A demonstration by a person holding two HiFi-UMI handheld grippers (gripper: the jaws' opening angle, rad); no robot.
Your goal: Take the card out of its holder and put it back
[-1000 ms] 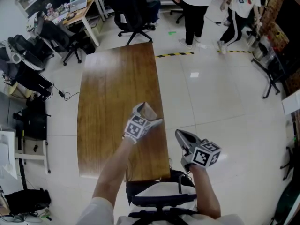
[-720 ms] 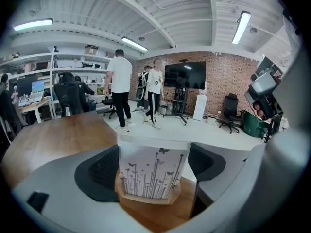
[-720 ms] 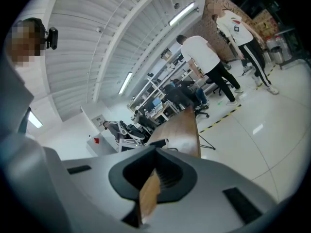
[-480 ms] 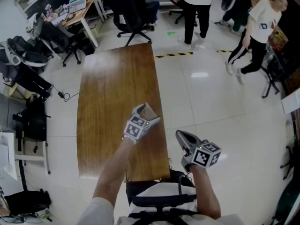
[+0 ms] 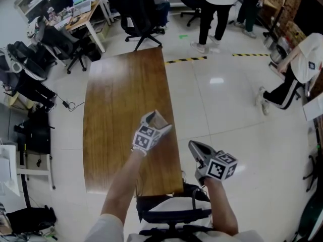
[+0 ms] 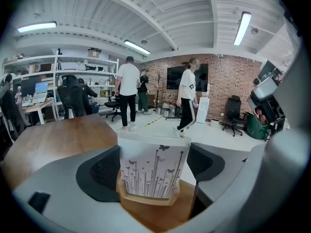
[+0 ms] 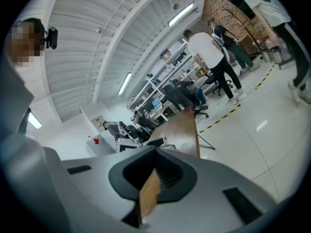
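Note:
A white card (image 6: 150, 176) printed with butterflies and stems stands upright in a small wooden holder (image 6: 146, 197) on the brown table (image 5: 121, 95), near its right edge. My left gripper (image 6: 154, 166) is around the card, with a dark pad against each side edge. In the head view the left gripper (image 5: 158, 121) sits over the table's near right part, and the pale card (image 5: 160, 118) shows between its jaws. My right gripper (image 5: 197, 148) hangs off the table over the floor, shut on a thin brown wooden piece (image 7: 148, 198) seen edge-on.
The table's right edge (image 5: 171, 115) runs just beside the holder, with glossy white floor (image 5: 232, 115) beyond it. Office chairs (image 5: 144, 14) and desks stand at the far end. People (image 5: 217, 4) stand behind, and one bends at the right (image 5: 298, 69).
The left gripper's jaws have drawn in around the card. Both grippers otherwise stay in place. A person in the background has walked from the far right corner to the right edge.

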